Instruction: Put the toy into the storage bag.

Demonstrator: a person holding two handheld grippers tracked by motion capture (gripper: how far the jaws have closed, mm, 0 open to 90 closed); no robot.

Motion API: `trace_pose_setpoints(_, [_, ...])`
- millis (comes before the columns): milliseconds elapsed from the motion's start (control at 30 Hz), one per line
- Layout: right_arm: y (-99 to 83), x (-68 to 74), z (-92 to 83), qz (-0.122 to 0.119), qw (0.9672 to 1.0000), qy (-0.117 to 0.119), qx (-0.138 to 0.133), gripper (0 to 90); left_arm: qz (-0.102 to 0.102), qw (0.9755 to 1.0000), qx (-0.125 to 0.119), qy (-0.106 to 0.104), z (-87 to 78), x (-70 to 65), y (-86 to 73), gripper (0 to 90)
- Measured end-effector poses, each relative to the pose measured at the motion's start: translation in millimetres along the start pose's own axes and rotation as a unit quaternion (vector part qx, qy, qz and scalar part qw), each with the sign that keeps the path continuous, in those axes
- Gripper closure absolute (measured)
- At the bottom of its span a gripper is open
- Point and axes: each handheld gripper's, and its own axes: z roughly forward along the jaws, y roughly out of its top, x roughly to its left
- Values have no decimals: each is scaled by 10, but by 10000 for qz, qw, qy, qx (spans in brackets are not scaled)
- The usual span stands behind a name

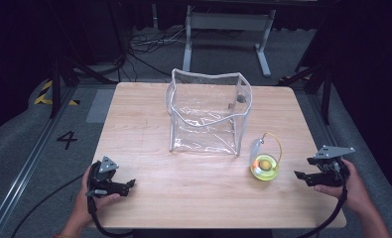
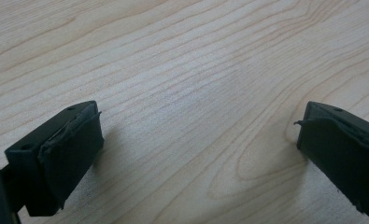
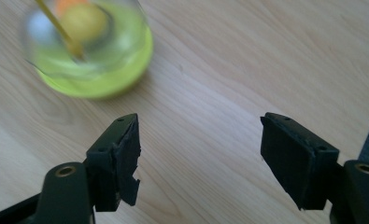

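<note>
A clear plastic zip pouch (image 1: 209,111) with white trim stands upright and open-topped at the middle back of the wooden table (image 1: 149,193). To its right front lies a small clear container with a lime-green base (image 1: 264,165), a yellow ball inside and a thin yellow loop; it appears blurred at the upper left of the right gripper view (image 3: 91,44). My left gripper (image 1: 130,186) rests open near the table's front left corner, nothing between its jaws (image 2: 191,144). My right gripper (image 1: 298,175) is open at the front right, a short way right of the green container (image 3: 198,158).
The table stands on grey carpet with a floor marking "4" (image 1: 67,139) at the left. A white metal frame (image 1: 228,29) and loose cables (image 1: 149,47) lie beyond the far edge. Bare wood stretches between the two grippers.
</note>
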Motion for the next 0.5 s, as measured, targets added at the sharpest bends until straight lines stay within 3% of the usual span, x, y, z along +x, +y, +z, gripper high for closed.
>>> trace_pose_setpoints(133, [316, 145, -113, -434, 9990, 19, 28, 281, -4, 10000, 0, 3, 0, -1, 0, 6])
trace_pose_setpoints(267, [479, 202, -158, -589, 9982, 12, 94, 280, -7, 10000, 1, 6, -1, -2, -1, 6])
trace_pose_setpoints(500, [764, 330, -223, -933, 9951, 200, 239, 279, -6, 10000, 2, 6, -1, -1, -1, 6])
